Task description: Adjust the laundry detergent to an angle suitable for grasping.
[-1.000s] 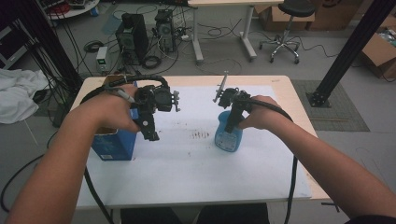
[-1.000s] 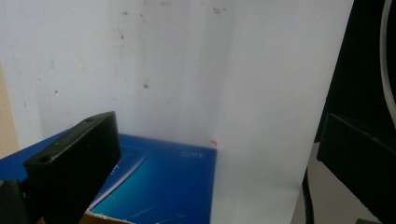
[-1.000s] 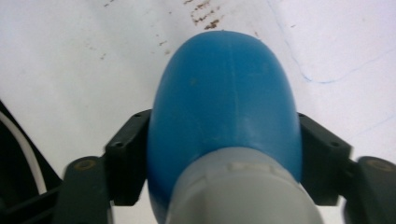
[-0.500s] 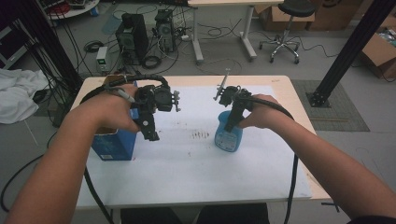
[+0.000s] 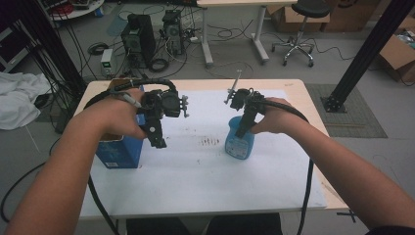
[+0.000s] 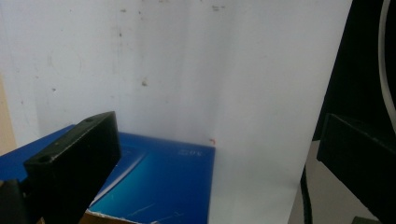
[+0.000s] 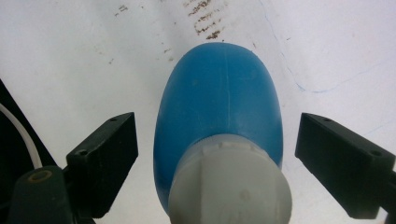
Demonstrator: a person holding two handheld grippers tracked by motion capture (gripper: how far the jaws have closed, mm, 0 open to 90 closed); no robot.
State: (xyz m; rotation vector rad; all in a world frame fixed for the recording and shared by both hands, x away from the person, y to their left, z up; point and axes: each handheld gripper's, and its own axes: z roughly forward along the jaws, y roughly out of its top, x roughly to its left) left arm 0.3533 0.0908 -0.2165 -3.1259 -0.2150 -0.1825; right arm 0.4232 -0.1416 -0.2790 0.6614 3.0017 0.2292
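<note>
Blue bottle stands upright on the white sheet covering the desk, right of centre, directly under the right hand-held gripper. In the right gripper view the bottle's white cap sits between the two jaws, a clear gap on each side, pads not touching it. The jaws have just been opening and now stand wide, grip released, bottle between them but not held.

Left hand-held gripper hangs above the sheet just beside a blue box at the desk's left. In the left gripper view its jaws are spread wide with nothing clamped; box top lies below, near the left jaw. Dark smudges mark the sheet between box and bottle.
</note>
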